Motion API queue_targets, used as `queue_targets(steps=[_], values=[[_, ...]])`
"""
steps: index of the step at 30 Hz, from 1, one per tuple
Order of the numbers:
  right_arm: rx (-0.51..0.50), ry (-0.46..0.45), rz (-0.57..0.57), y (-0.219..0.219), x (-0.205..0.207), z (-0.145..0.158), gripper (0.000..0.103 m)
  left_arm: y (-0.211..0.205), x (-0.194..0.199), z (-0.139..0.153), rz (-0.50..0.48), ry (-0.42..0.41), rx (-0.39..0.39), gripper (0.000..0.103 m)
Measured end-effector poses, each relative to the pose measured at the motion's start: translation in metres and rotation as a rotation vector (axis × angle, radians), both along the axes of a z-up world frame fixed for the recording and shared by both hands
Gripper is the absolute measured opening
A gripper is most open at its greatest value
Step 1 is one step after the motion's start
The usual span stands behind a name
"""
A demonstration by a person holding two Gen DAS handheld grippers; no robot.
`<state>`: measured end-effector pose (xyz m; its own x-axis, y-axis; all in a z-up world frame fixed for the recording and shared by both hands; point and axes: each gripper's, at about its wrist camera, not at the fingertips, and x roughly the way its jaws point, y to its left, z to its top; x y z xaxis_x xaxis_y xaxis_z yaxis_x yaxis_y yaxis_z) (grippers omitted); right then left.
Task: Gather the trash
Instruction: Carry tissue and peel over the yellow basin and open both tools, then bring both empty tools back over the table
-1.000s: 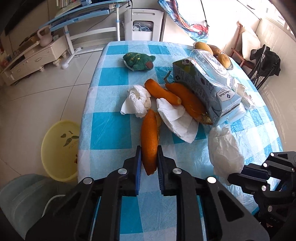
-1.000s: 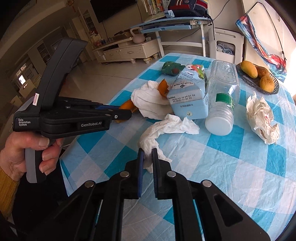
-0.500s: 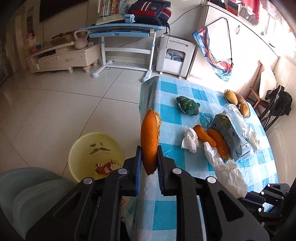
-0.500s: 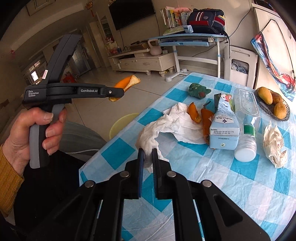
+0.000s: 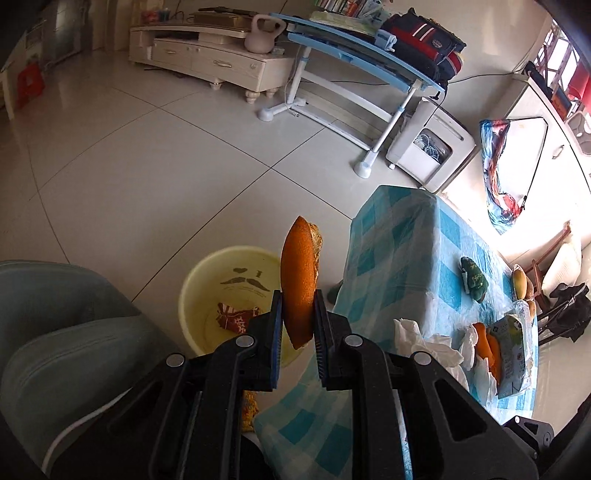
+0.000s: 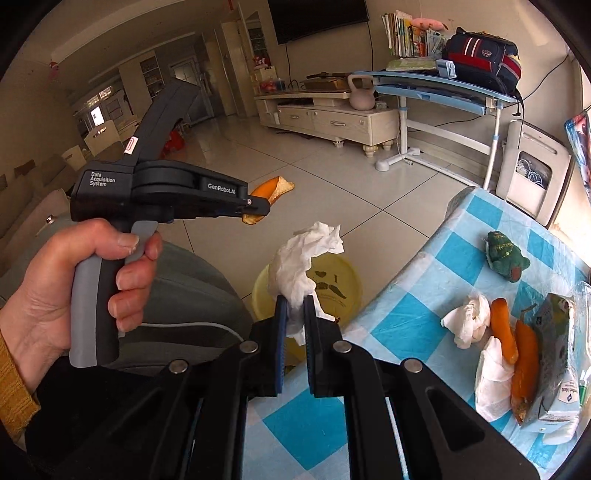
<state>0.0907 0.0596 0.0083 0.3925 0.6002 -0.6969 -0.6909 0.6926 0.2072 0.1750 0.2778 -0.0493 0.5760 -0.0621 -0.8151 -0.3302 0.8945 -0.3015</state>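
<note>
Moved: both grippers have left the table and now hang above the floor by the bin.
Orange peel (image 5: 298, 284): clamped upright in the left gripper (image 5: 298, 325), bin behind it at 8 o'clock.
Tissue (image 6: 303, 266): pinched in the right gripper (image 6: 294, 321), directly before the bin.
Yellow bin (image 5: 207, 280): one red patterned wrapper (image 5: 234, 319) inside.
Table (image 6: 406, 317): more peels (image 6: 517, 347), tissues, a carton (image 6: 554, 369).

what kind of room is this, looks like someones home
Most likely a home living and dining room: a wall-mounted TV hangs above a low cream media cabinet, a blue study desk carries books and a school bag, and the table with the blue checked cloth is strewn with food scraps.
</note>
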Motion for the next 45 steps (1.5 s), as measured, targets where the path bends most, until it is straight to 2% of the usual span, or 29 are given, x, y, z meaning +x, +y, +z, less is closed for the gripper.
queue_targets(steps=[7,10,12,15,18,21,22,23,24,26,31,34,37,39,41,45], values=[[-0.084,0.045,0.053,0.052,0.042,-0.024,0.010,0.032,0.008,-0.018,0.084,0.022,-0.067,0.015],[-0.126,0.069,0.064,0.071,0.058,-0.037,0.011,0.039,0.006,-0.020,0.113,0.021,-0.072,0.015],[-0.134,0.078,0.052,0.075,0.066,-0.044,0.025,0.040,0.006,-0.022,0.119,0.027,-0.073,0.015],[-0.126,0.089,0.021,0.073,0.071,-0.049,0.040,0.041,0.006,-0.025,0.116,0.036,-0.072,0.015],[-0.103,0.095,-0.002,0.063,0.065,-0.045,0.040,0.040,0.007,-0.027,0.110,0.045,-0.068,0.015],[-0.090,0.050,0.006,0.046,0.042,-0.029,0.044,0.037,0.010,-0.034,0.090,0.078,-0.073,0.016],[-0.085,0.034,0.010,0.039,0.032,-0.023,0.046,0.035,0.012,-0.037,0.083,0.092,-0.068,0.020],[-0.081,0.017,0.013,0.027,0.022,-0.018,0.048,0.032,0.013,-0.039,0.070,0.103,-0.065,0.032],[-0.082,0.006,0.017,0.018,0.012,-0.014,0.049,0.029,0.014,-0.040,0.064,0.112,-0.047,0.048],[-0.085,-0.009,0.022,-0.005,-0.009,-0.007,0.053,0.022,0.014,-0.035,0.072,0.109,0.031,0.060],[-0.117,-0.026,-0.011,-0.066,-0.056,0.002,0.057,0.007,0.010,-0.018,0.063,0.078,0.149,0.069],[-0.110,-0.036,-0.073,-0.096,-0.075,-0.001,0.058,-0.008,0.003,-0.003,0.054,0.058,0.217,0.073],[-0.047,0.009,-0.170,-0.120,-0.078,-0.018,0.058,-0.027,-0.012,0.020,0.055,-0.011,0.205,0.078],[-0.032,0.064,-0.220,-0.124,-0.072,-0.029,0.058,-0.045,-0.025,0.034,0.055,-0.083,0.190,0.086],[-0.016,0.058,-0.213,-0.122,-0.069,-0.026,0.058,-0.070,-0.027,0.042,-0.011,-0.112,0.211,0.086],[-0.015,-0.004,-0.204,-0.122,-0.074,-0.015,0.058,-0.115,-0.021,0.043,-0.162,-0.116,0.322,0.086]])
